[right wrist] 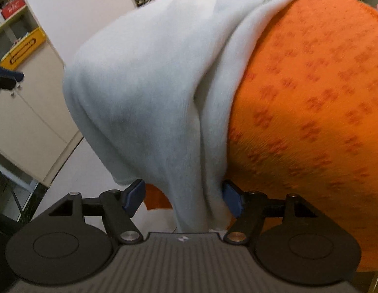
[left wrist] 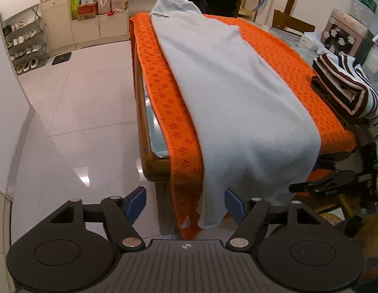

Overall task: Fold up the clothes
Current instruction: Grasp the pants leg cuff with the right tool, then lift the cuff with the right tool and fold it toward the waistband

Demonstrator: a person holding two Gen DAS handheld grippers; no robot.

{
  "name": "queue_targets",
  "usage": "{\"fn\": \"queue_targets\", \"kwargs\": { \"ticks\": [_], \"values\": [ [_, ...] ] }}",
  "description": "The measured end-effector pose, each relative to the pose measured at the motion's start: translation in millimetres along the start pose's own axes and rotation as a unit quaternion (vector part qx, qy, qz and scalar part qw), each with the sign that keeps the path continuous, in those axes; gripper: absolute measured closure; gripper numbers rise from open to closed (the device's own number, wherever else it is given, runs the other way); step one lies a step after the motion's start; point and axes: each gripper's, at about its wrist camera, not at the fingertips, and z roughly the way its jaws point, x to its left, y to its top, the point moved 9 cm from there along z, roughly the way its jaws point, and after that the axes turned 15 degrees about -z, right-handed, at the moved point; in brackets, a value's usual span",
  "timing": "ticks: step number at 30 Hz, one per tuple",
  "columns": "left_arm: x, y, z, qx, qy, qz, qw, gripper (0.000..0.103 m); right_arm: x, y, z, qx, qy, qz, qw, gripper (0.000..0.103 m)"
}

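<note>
A pale grey garment [left wrist: 228, 92], most likely trousers folded lengthwise, lies stretched along an orange mat [left wrist: 286, 68] that covers the worktop [left wrist: 150, 156], its drawstring waist at the far end and its leg ends hanging off the near edge, presumably so they are easy to reach from below. The mat seems to be there to give the cloth a flat, grippy surface for folding. The left gripper [left wrist: 185, 202] sits low at that near edge with its jaws wide apart, the hanging grey hem between them but not pinched; its blue pads [left wrist: 136, 201] stand clear on the left side, though the right pad may just brush the fabric. The right gripper [right wrist: 184, 199] is at the other hanging corner, jaws equally wide, a fold of grey cloth passing between them; the blur makes contact hard to judge, but no grip shows. A folded striped garment [left wrist: 345, 90] rests on the mat's right side, set apart as finished work
</note>
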Motion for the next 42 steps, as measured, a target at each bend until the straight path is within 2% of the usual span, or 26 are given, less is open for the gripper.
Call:
{"fn": "queue_targets", "kwargs": {
  "ticks": [2,4,5,8,13,16,20,22,25,28,31,38,42],
  "values": [
    [-2,-3,0,0.004,0.0,0.006,1.0,0.028,2,-1,5,-0.005,0.011,-0.003,1.0,0.04],
    [-5,-4,-3,0.002,-0.002,0.013,0.9999,0.028,2,3,2,-0.016,0.026,0.002,1.0,0.085],
    [-6,-3,-4,0.0,-0.004,0.017,0.9999,0.028,2,5,-1,-0.021,0.036,0.005,0.999,0.085],
    [-12,-1,-7,-0.004,-0.011,0.027,0.9996,0.027,11,10,-24,-0.033,0.1,0.029,0.994,0.087],
    [-23,14,-13,-0.019,-0.023,0.04,0.9988,0.025,23,46,-88,-0.1,0.201,0.056,0.973,0.088],
    [-29,29,-20,-0.035,-0.031,0.034,0.9983,0.025,19,80,-126,-0.156,0.233,0.066,0.958,0.088],
    [-37,55,-34,-0.074,-0.039,0.028,0.9961,0.023,4,126,-159,-0.222,0.253,0.082,0.938,0.088],
    [-41,68,-41,-0.098,-0.041,0.03,0.994,0.021,-17,156,-163,-0.247,0.254,0.095,0.93,0.088],
    [-46,85,-43,-0.119,-0.042,0.029,0.9915,0.019,-44,199,-156,-0.265,0.233,0.115,0.929,0.088],
    [-51,101,-36,-0.127,-0.041,0.037,0.9904,0.018,-75,243,-134,-0.27,0.199,0.15,0.93,0.088],
    [-56,114,-24,-0.129,-0.044,0.049,0.9895,0.016,-108,274,-110,-0.268,0.168,0.206,0.926,0.088],
    [-72,141,15,-0.1,-0.086,0.068,0.989,0.016,-178,307,-40,-0.249,0.09,0.316,0.911,0.088],
    [-96,155,44,-0.074,-0.115,0.111,0.9844,0.015,-210,308,-2,-0.228,0.066,0.373,0.897,0.088]
  ]
}}
